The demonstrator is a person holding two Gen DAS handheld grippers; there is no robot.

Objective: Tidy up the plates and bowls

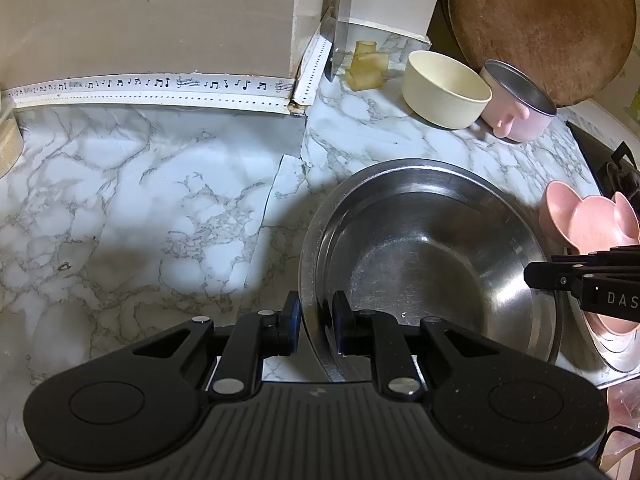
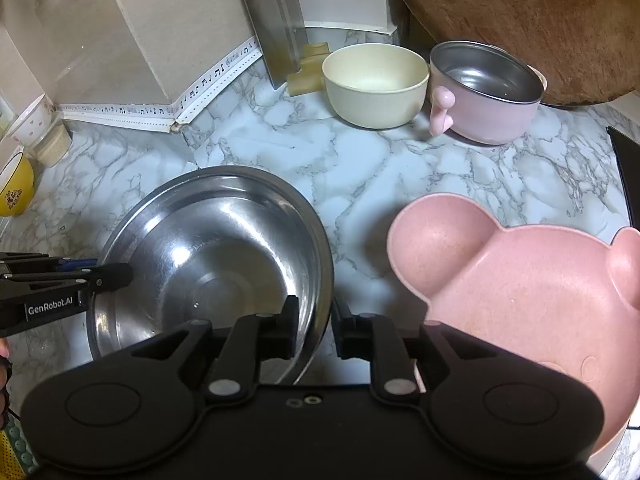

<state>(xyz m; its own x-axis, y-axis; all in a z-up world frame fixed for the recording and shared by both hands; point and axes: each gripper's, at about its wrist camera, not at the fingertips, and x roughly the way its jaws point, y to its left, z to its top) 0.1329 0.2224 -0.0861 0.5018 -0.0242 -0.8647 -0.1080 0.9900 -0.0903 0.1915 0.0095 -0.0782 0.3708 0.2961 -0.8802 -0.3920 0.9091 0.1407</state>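
Note:
A large steel bowl (image 1: 432,256) sits on the marble counter (image 1: 160,208); it also shows in the right wrist view (image 2: 208,256). My left gripper (image 1: 316,320) is shut on its left rim. My right gripper (image 2: 316,328) is shut on its right rim. A pink bear-shaped bowl (image 2: 532,308) lies just right of the steel bowl, also in the left wrist view (image 1: 588,220). A cream bowl (image 2: 374,82) and a pink steel-lined bowl with a handle (image 2: 486,94) stand at the back.
A round wooden board (image 2: 532,20) leans at the back right. A cleaver (image 2: 276,20) leans against the wall beside a yellowish block (image 2: 306,76). A yellow bowl (image 2: 14,186) and a white cup (image 2: 34,120) stand at the far left. A black stove edge (image 1: 604,164) lies at the right.

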